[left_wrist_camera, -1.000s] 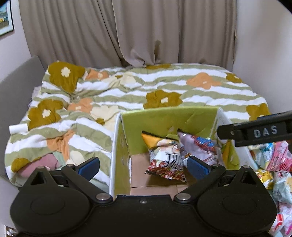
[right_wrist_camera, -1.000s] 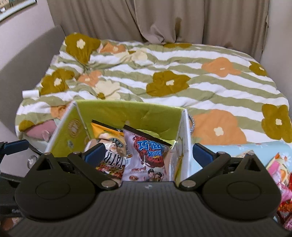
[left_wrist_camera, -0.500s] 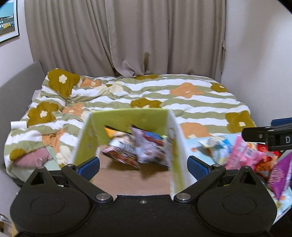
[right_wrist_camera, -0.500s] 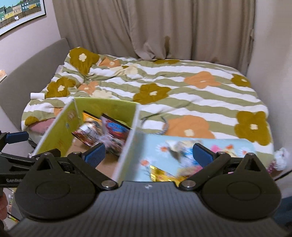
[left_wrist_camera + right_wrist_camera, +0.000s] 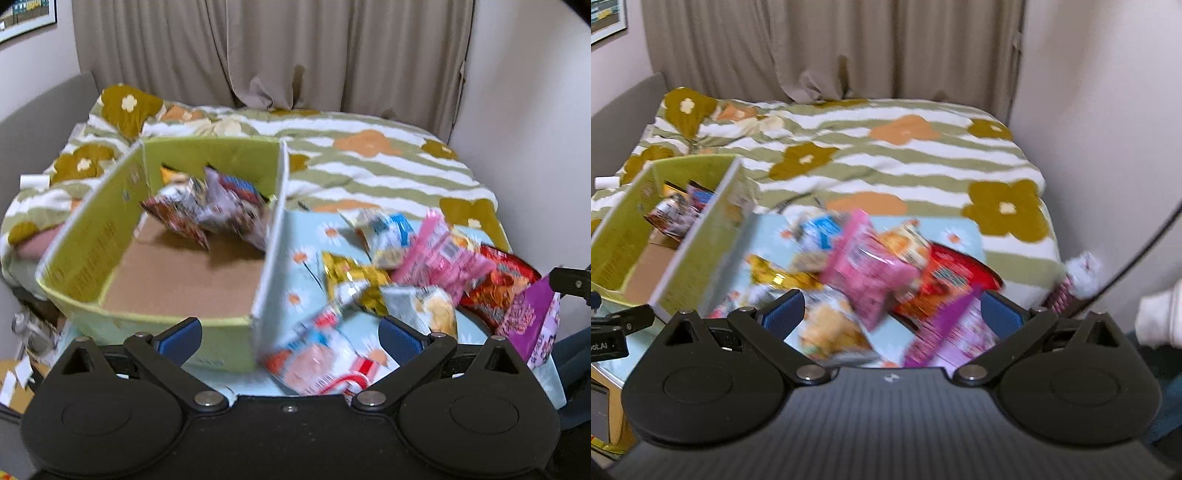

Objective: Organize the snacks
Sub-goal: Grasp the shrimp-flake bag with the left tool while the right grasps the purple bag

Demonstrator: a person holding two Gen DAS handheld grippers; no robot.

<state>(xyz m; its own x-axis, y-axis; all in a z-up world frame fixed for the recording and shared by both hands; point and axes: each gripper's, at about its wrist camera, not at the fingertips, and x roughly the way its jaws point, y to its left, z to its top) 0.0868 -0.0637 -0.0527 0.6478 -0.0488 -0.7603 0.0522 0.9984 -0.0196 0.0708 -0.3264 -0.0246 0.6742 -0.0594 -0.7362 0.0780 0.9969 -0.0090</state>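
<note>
A green cardboard box (image 5: 92, 236) stands on the left with two snack bags (image 5: 207, 210) leaning at its far end; it also shows in the right wrist view (image 5: 620, 229). Right of it, several loose snack bags lie on a light blue floral cloth (image 5: 306, 236): a pink bag (image 5: 443, 254), a red bag (image 5: 498, 280), a purple bag (image 5: 535, 321), a gold bag (image 5: 351, 277). My left gripper (image 5: 290, 334) is open and empty above the box's right wall. My right gripper (image 5: 892, 308) is open and empty above the pink bag (image 5: 868, 269) and purple bag (image 5: 953, 328).
Behind lies a bed with a striped floral duvet (image 5: 369, 158) and beige curtains (image 5: 295, 55). A wall (image 5: 1108, 110) stands close on the right. A black cable (image 5: 1137, 254) hangs at the right. Clutter sits on the floor at lower left (image 5: 22, 365).
Both grippers have pulled back and swung right, away from the box. The loose snack pile has come into view under them. Both stay open and empty.
</note>
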